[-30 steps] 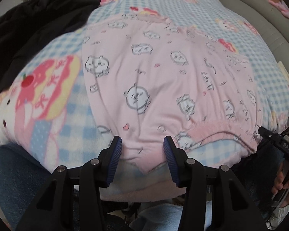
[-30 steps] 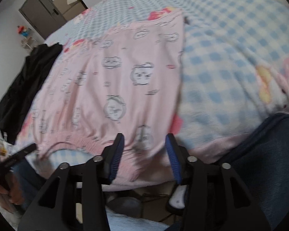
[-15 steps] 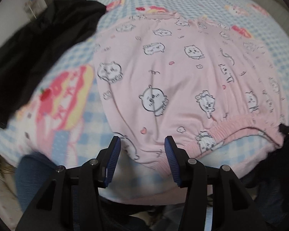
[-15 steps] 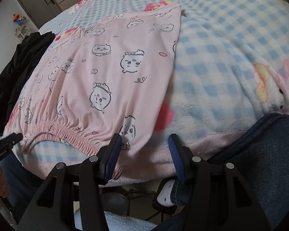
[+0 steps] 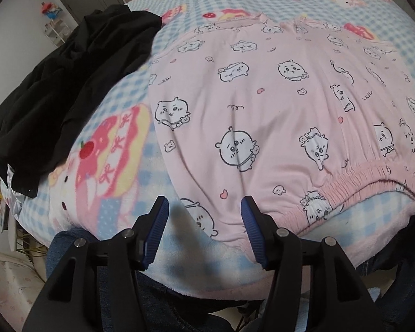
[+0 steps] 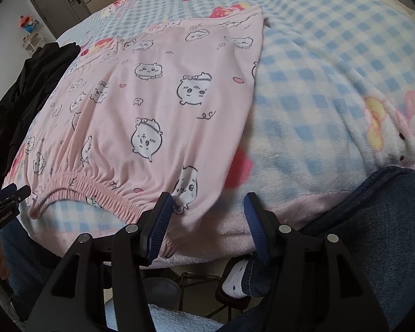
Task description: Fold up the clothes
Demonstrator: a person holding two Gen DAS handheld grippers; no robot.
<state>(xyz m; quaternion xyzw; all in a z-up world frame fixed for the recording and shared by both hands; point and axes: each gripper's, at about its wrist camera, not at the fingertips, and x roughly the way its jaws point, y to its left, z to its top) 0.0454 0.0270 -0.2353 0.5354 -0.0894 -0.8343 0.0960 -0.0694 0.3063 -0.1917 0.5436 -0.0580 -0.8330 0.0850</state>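
Note:
Pink cartoon-print pyjama bottoms [image 5: 262,105] [image 6: 152,102] lie spread flat on the bed, their gathered elastic waistband [image 5: 368,179] [image 6: 96,185] at the near edge. My left gripper [image 5: 204,221] is open, just short of the garment's near left corner, with nothing between its fingers. My right gripper [image 6: 207,215] is open too, hovering at the near right corner by the waistband's end, its left fingertip [image 6: 160,215] over the cloth edge. The left gripper's tip [image 6: 5,202] shows at the far left of the right wrist view.
A blue checked fleece blanket [image 5: 387,27] [image 6: 332,69] with pink cartoon patches covers the bed. A black garment [image 5: 63,88] [image 6: 27,88] is heaped to the left of the pyjamas. A person's jeans-clad legs [image 6: 373,235] sit below the bed edge. A grey door [image 6: 58,5] stands far back.
Both grippers have pulled back and risen slightly, so more of the pyjamas shows. Both stay open, and the garment has not shifted on the blanket.

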